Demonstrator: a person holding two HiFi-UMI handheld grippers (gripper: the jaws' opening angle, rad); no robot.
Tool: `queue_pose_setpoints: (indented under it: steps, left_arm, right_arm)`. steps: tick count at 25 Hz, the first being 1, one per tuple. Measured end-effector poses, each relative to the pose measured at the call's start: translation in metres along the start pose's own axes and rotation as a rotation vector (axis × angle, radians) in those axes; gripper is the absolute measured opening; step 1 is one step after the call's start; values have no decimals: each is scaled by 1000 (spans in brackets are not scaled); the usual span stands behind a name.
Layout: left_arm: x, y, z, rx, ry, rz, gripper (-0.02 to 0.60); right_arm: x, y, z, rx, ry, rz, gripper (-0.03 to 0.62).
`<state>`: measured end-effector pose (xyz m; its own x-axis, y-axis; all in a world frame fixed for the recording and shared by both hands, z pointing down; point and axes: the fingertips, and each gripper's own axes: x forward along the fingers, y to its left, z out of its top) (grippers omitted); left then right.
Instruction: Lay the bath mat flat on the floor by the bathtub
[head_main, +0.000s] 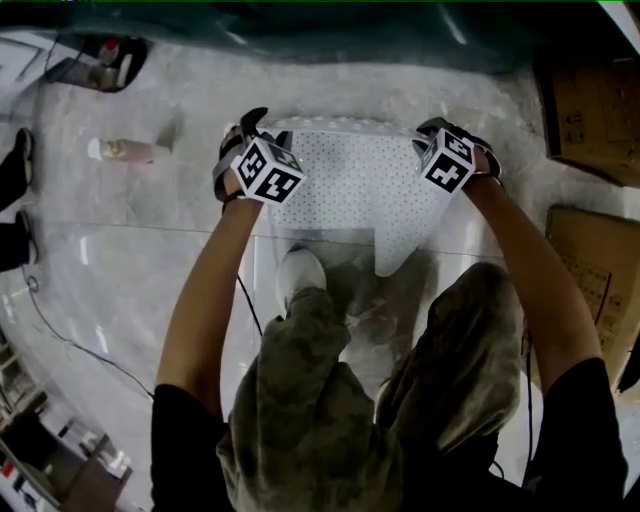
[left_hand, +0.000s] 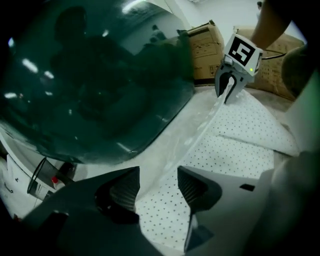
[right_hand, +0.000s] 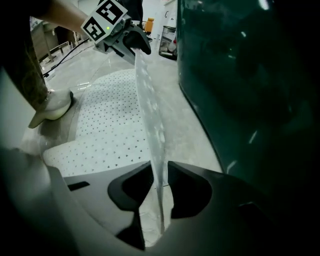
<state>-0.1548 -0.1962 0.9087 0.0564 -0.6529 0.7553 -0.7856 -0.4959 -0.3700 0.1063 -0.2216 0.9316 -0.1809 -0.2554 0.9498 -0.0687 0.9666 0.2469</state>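
The bath mat (head_main: 350, 190) in front of you is a white, rubbery rectangle peppered with small dark dots, with rounded corners and a paler, bumpy far rim. It is spread on the pale glossy stone floor (head_main: 130, 250) just beside the dark green bathtub (head_main: 350, 30). Its long axis runs across your view, parallel to the tub's side, from one claw to the other. Its far long edge faces the tub, and that edge stands up off the floor as a thin upright strip. A fold crosses the right part of the mat, and its near right corner reaches toward your legs, close to your white shoe (head_main: 300, 275). Your left gripper (left_hand: 157, 182) sits at the far left corner with its jaws well apart, the dotted sheet below the gap and not pinched. Your right gripper (right_hand: 160, 175) sits at the far right corner, jaws only narrowly apart, the raised rim standing between them.
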Motion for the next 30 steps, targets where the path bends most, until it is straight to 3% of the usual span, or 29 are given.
queue_pose_setpoints:
  steps: [4, 7, 9, 17, 24, 30]
  left_arm:
    - [6, 6, -12, -82, -5, -28, 229]
    - [6, -5, -20, -134, -9, -63, 233]
    - [4, -11, -23, -148, -13, -63, 244]
    - [2, -3, -18, -197, -40, -23, 284]
    - [17, 1, -18, -255, -15, -56, 285]
    - [27, 8, -22, -258, -12, -57, 284]
  right_arm:
    - [1, -26, 6, -11, -9, -85, 198]
    - [-14, -49, 17, -14, -85, -230, 214]
    - [-20, -55, 19, -14, -111, -273, 222]
    - [-18, -51, 2, 178, -136, -263, 250]
    - [-8, -68, -14, 121, -113, -374, 264]
    - [3, -96, -24, 241, -79, -380, 264]
